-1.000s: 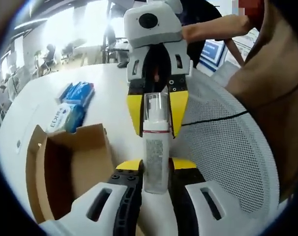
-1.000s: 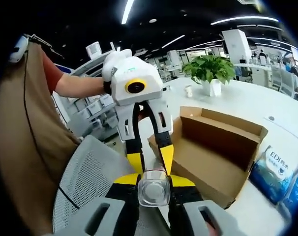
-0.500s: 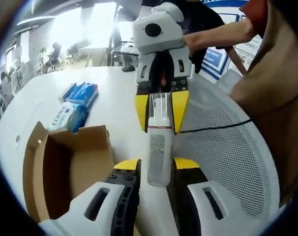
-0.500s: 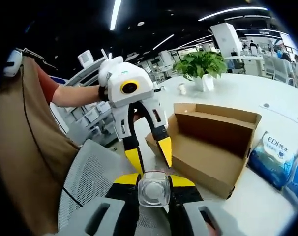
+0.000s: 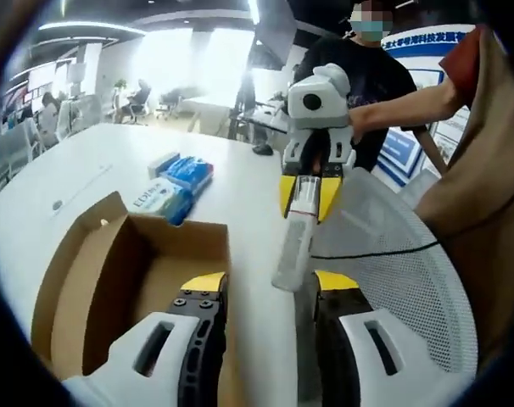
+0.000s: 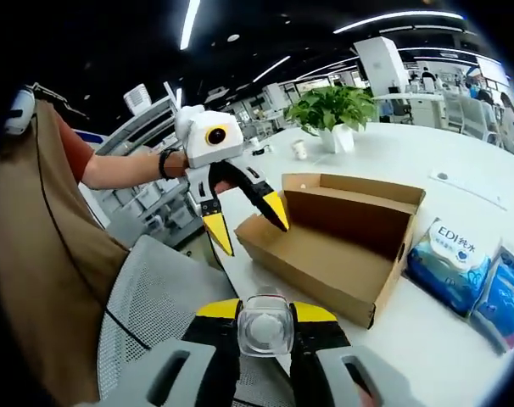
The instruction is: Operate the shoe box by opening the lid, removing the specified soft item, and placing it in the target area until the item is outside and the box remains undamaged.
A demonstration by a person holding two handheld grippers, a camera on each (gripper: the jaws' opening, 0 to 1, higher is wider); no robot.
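Observation:
A white bottle [image 5: 292, 240] with a clear cap [image 6: 265, 329] hangs in the air, and my right gripper [image 5: 308, 200] [image 6: 265, 315] is shut on its cap end. My left gripper [image 5: 272, 285] stands open; its jaws are spread well apart and no longer touch the bottle. In the right gripper view my left gripper [image 6: 248, 225] hovers open by the near end of the open brown shoe box [image 6: 335, 242]. The shoe box [image 5: 125, 284] lies on the white table with its lid folded back, and what I see of its inside is bare.
Blue tissue packs [image 5: 174, 188] [image 6: 450, 254] lie on the table [image 5: 87, 170] beside the box. A white mesh chair back [image 5: 393, 271] [image 6: 151, 309] is under both grippers. A potted plant [image 6: 331, 110] stands far back. A person in black [image 5: 359, 72] stands behind.
My left gripper has opened, let go of the bottle's base and pulled back toward the box. The right gripper still holds the bottle by the cap.

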